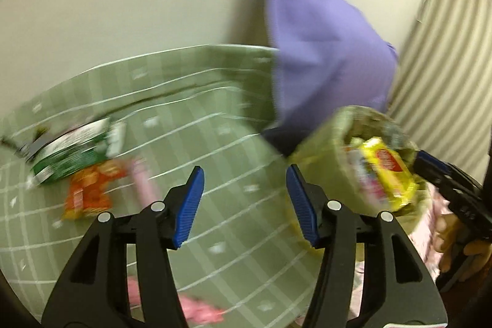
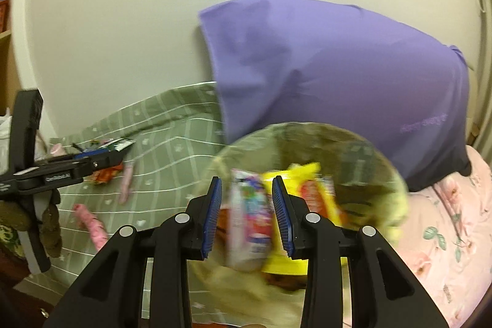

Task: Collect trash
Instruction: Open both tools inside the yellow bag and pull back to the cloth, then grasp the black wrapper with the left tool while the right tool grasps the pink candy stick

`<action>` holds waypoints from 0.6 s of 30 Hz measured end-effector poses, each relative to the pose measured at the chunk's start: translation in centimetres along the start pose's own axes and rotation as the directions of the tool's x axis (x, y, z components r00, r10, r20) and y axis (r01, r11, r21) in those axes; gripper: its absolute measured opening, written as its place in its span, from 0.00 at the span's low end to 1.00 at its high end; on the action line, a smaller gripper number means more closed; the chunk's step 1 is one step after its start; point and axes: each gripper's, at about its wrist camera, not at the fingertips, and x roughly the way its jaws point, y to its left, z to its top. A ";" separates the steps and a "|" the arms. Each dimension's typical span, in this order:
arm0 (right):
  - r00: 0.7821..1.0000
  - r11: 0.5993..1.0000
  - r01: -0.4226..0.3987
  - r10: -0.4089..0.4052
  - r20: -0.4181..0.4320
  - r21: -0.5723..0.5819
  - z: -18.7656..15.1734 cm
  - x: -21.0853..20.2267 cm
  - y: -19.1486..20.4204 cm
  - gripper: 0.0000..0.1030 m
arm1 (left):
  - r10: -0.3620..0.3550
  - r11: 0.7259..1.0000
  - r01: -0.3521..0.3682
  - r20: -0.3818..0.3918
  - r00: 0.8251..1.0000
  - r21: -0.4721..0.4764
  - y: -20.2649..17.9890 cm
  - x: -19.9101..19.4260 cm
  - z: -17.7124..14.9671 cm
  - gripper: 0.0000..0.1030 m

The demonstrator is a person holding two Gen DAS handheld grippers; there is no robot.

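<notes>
Left gripper (image 1: 244, 205): fingers spread wide with nothing between them, above the green checked bedspread (image 1: 190, 125).
Right gripper (image 2: 246, 215): fingers partly apart over the bin; whether they touch the white wrapper (image 2: 249, 220) seen between them cannot be told through the blur.
Bin (image 2: 369, 162): round, greenish, beside the purple pillow (image 2: 338, 76), holding a yellow packet (image 2: 307, 189) and the white wrapper.
Loose trash: green-white packet (image 1: 73, 152), orange packet (image 1: 89, 189) and pink wrappers (image 2: 92, 223) lie on the bedspread, well apart from the bin.
Pink floral cover (image 2: 446, 235): right of the bin.
</notes>
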 end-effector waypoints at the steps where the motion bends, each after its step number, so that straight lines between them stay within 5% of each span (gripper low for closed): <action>1: 1.000 1.000 -0.012 0.012 -0.004 -0.005 0.0 0.3 0.6 0.32 | 0.028 0.999 -0.028 0.002 1.000 -0.018 1.5 -0.3 -0.3 0.51; 11: 0.991 0.990 -0.124 0.120 -0.067 -0.066 -0.5 3.7 6.8 0.32 | 0.202 0.953 -0.189 0.030 0.979 -0.235 15.7 -3.2 -2.3 0.51; 18: 0.983 0.984 -0.162 0.155 -0.095 -0.076 -0.6 5.8 9.0 0.32 | 0.281 0.929 -0.268 0.016 0.959 -0.255 21.7 -2.8 -1.3 0.51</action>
